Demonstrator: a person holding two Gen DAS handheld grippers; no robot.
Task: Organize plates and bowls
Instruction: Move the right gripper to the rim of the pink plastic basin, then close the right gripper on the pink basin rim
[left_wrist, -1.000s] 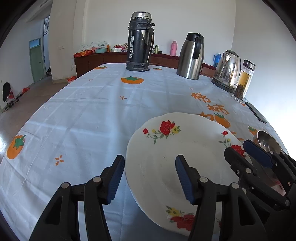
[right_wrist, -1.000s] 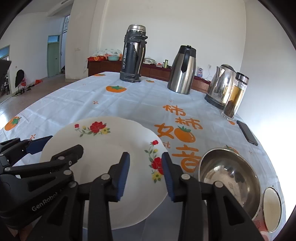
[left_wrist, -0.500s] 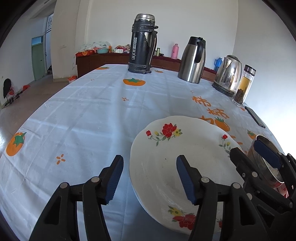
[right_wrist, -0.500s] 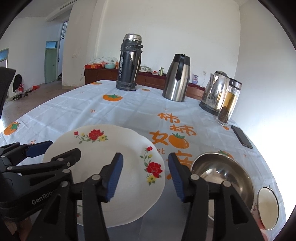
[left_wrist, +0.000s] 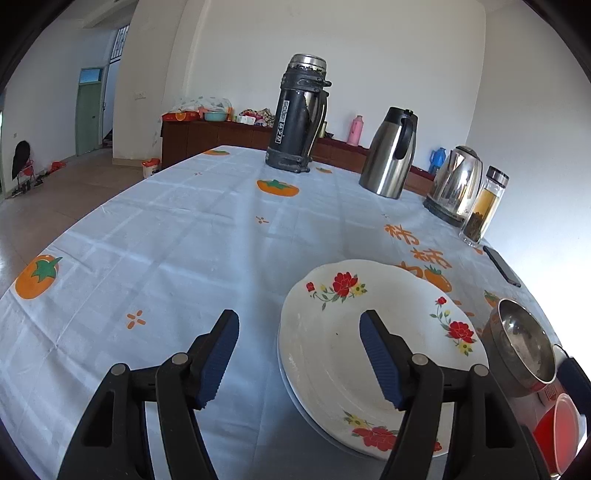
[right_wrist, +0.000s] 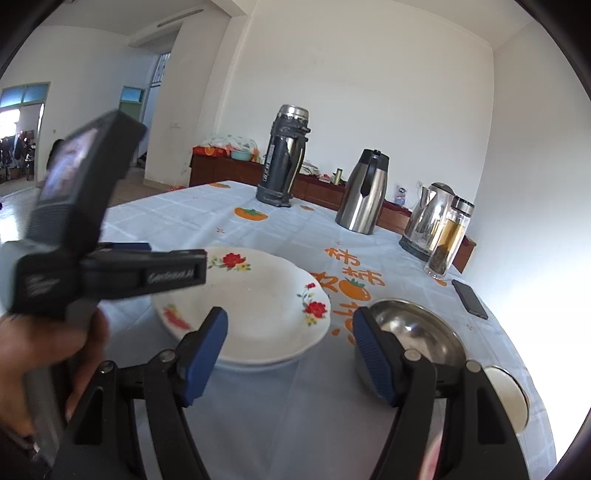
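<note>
Only my right camera showed my hand (right_wrist: 40, 354) gripping the left gripper (left_wrist: 299, 354), branded "GenRobot.AI". The floral plate (left_wrist: 369, 350), white with red roses, lay on the tablecloth (left_wrist: 166, 240) beside the steel bowl (right_wrist: 417, 332). My right gripper (right_wrist: 290, 350) and the left were both opening, pinching nothing.

Flowered plate (left_wrist: 332, 354) on tablecloth (left_wrist: 166, 258), steel bowl (left_wrist: 521, 347) just beside.

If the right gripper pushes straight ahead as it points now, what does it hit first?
Probably bare tablecloth in the gap between the floral plate and the steel bowl. The right gripper is opening, nothing between its fingers; depth is unclear.
</note>
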